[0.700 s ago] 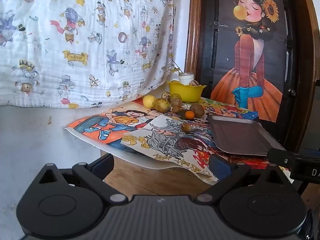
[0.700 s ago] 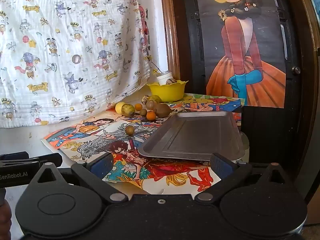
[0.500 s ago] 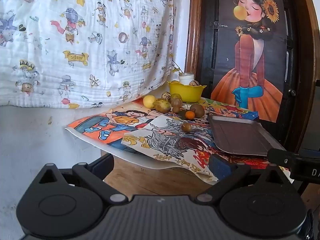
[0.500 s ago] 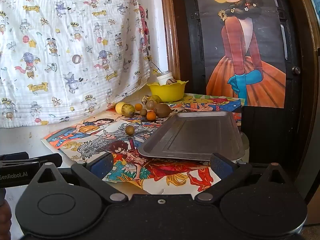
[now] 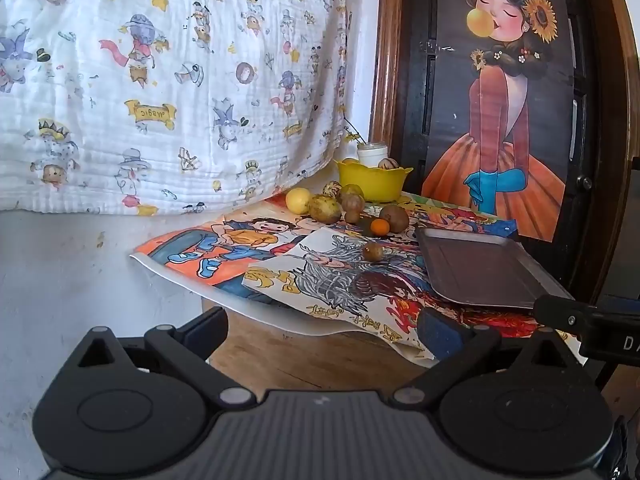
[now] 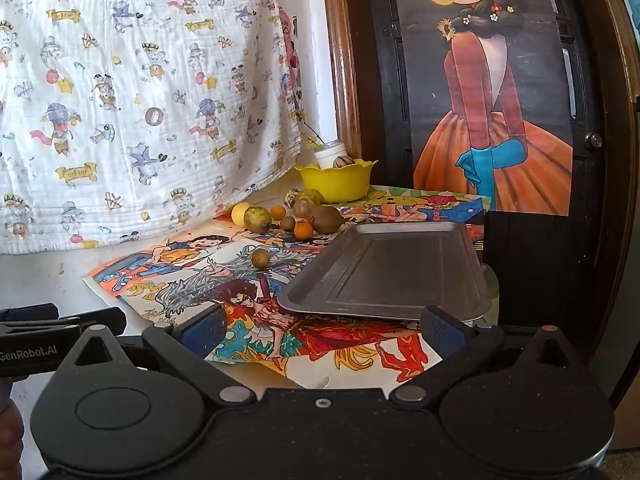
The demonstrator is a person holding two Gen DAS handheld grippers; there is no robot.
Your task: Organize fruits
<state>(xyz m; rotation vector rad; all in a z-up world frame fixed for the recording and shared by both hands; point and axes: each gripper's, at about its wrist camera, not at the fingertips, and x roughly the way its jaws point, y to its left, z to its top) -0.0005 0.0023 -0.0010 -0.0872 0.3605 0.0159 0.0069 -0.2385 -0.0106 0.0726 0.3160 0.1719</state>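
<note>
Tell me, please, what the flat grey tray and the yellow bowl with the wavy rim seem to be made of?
The flat grey tray looks like metal with a dull brushed finish: it has a thin pressed rim and soft pale glare. The yellow bowl with the wavy rim looks like moulded plastic: even opaque colour, smooth scalloped edge, slight sheen. Neither can be confirmed from looks alone.

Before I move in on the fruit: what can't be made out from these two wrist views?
- Yellow bowl contents: its wall hides all but one striped fruit top, both views.
- White jar: lower part behind the bowl.
- Fruit cluster: pieces overlap and are too small to name or count surely.
- Tray far-right corner: left view cuts it behind the right gripper.
- Left gripper: only its side shows in the right view.
</note>
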